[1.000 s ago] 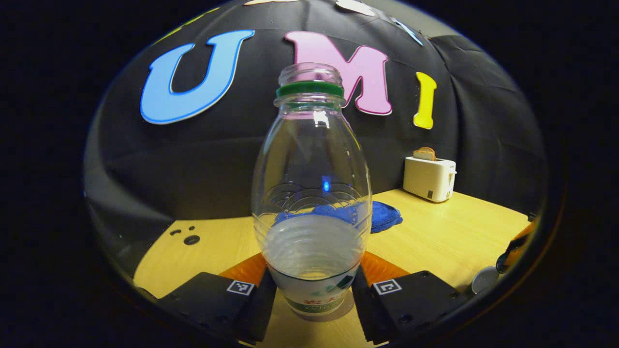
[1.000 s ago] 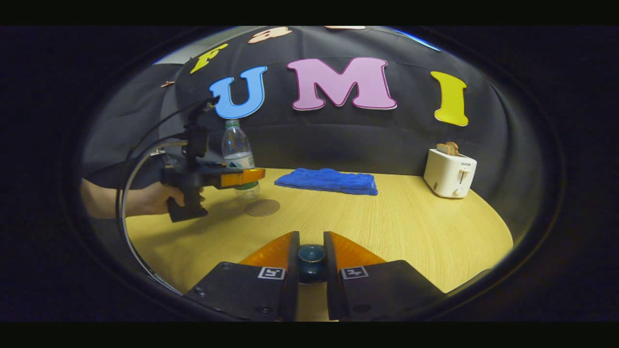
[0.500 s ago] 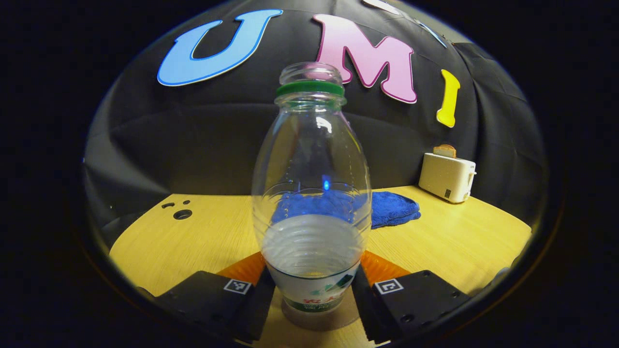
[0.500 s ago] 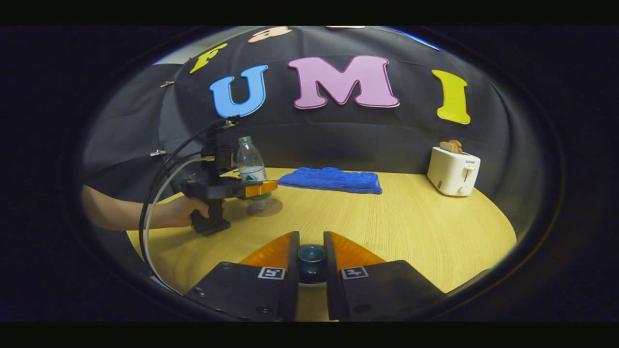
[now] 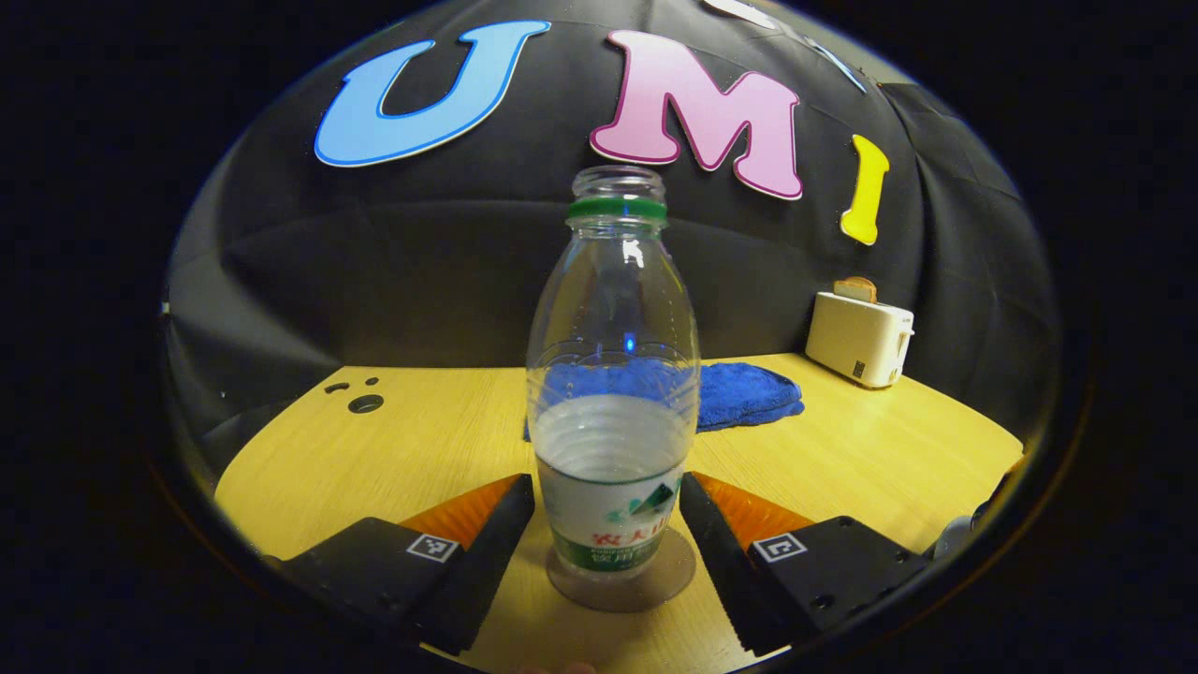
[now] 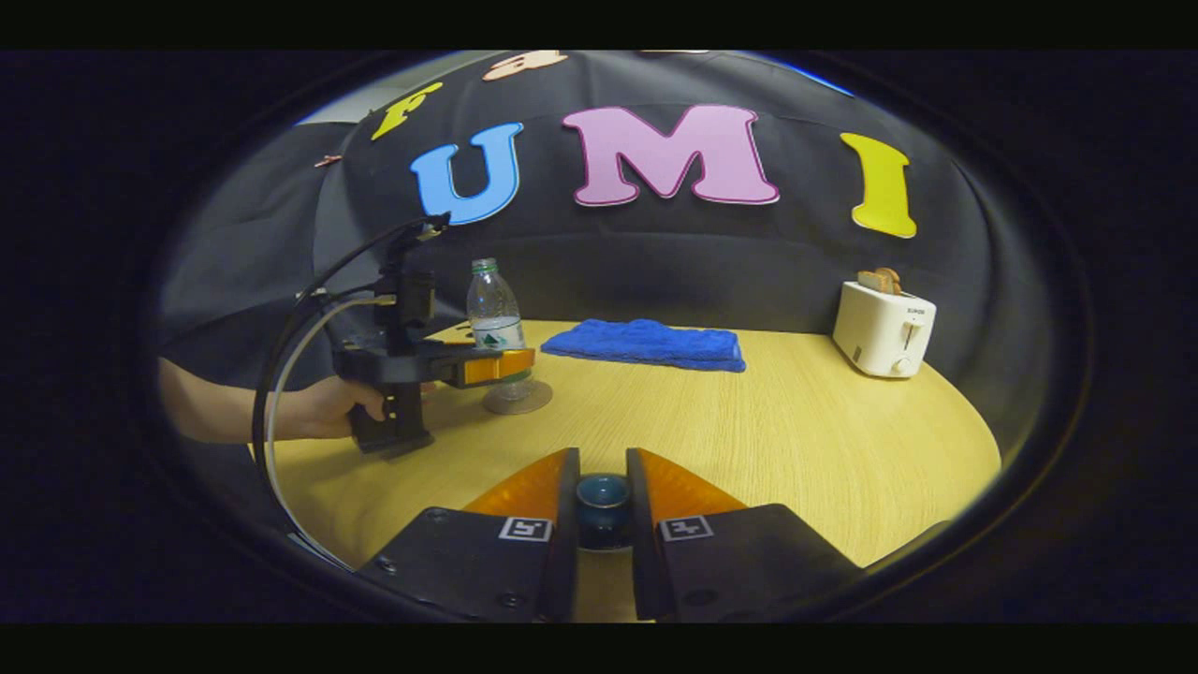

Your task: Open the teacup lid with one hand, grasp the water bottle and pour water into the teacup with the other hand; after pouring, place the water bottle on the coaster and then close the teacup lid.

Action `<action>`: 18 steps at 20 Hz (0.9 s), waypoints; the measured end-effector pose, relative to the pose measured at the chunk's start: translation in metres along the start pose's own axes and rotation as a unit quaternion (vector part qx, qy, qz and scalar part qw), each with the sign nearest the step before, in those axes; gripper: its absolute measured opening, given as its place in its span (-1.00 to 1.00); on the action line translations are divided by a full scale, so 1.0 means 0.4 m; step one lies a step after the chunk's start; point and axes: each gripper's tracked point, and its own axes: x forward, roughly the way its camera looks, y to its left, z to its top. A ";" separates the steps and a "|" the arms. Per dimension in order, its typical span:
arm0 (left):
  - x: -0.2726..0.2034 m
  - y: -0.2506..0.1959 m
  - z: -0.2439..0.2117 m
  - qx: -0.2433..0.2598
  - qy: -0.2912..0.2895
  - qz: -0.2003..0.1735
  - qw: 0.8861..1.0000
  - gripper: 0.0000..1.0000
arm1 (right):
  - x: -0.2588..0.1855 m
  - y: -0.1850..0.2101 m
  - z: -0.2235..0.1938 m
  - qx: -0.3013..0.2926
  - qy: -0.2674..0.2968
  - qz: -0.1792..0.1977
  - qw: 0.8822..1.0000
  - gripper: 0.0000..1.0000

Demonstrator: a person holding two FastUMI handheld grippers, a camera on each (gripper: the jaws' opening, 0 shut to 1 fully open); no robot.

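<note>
On the coaster (image 5: 621,582) stands the water bottle (image 5: 613,393), upright, cap off, part full, with the left tool (image 5: 606,524) spread apart either side of it and no longer pressing its label. Right of the bottle in the left gripper view lie the blue cloth (image 5: 744,395) and, further right, the toaster (image 5: 859,325) on the table (image 5: 421,440). The right tool (image 6: 603,501) is clamped on a small dark knobbed piece (image 6: 603,496), likely the teacup lid; cup itself hidden below, cannot tell where. Risk: left tool backing out crooked could clip the light bottle and tip it off the coaster, spilling through the open neck; right tool could set the lid skewed since the cup is out of sight. Versus half a second ago: left tool was tight on the bottle, now fingers are opened and pulled back, bottle looks farther off. Right tool unchanged, same clamp.
</note>
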 end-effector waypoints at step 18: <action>-0.450 -0.008 0.055 0.028 -0.050 0.084 0.995 0.95 | 0.045 -0.007 -0.065 -0.017 -0.019 -0.010 1.000 -0.46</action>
